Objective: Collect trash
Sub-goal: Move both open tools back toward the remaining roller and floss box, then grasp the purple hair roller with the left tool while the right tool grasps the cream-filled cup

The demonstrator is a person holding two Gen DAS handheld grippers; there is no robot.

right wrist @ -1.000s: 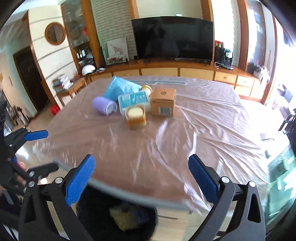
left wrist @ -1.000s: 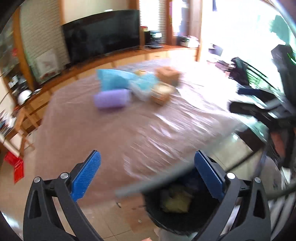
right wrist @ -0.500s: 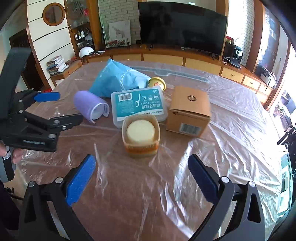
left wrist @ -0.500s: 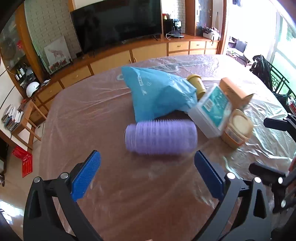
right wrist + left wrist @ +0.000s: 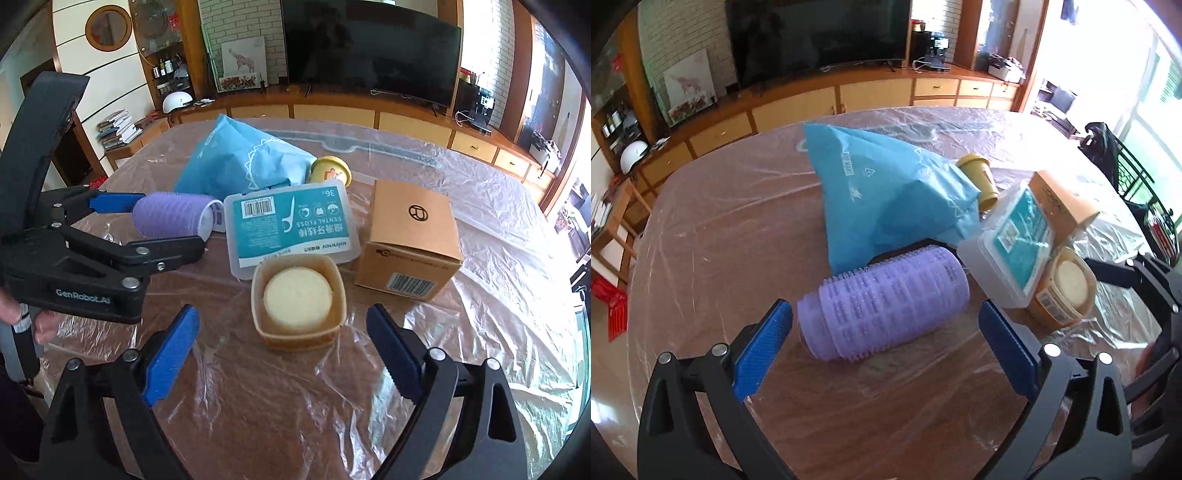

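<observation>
A purple ribbed cylinder (image 5: 882, 301) lies on its side on the plastic-covered table (image 5: 720, 229). My left gripper (image 5: 884, 343) is open, its blue pads on either side of the cylinder's near end, not touching it. The cylinder (image 5: 171, 216) and left gripper (image 5: 147, 225) also show in the right wrist view. My right gripper (image 5: 282, 350) is open just in front of a tan tub with a pale round lid (image 5: 298, 301). Behind lie a dental floss box (image 5: 293, 225), a cardboard box (image 5: 408, 236), a blue bag (image 5: 236, 162) and a yellow cup (image 5: 330, 170).
A long wooden cabinet (image 5: 369, 110) with a large TV (image 5: 369, 51) runs behind the table. A small side table with books (image 5: 122, 129) stands at the left. A dark chair (image 5: 1108, 147) stands beyond the table's right edge.
Both grippers have moved from above the black bin forward over the table. The left one has closed in on the purple cylinder, the right one on the tan tub. Both stay open.
</observation>
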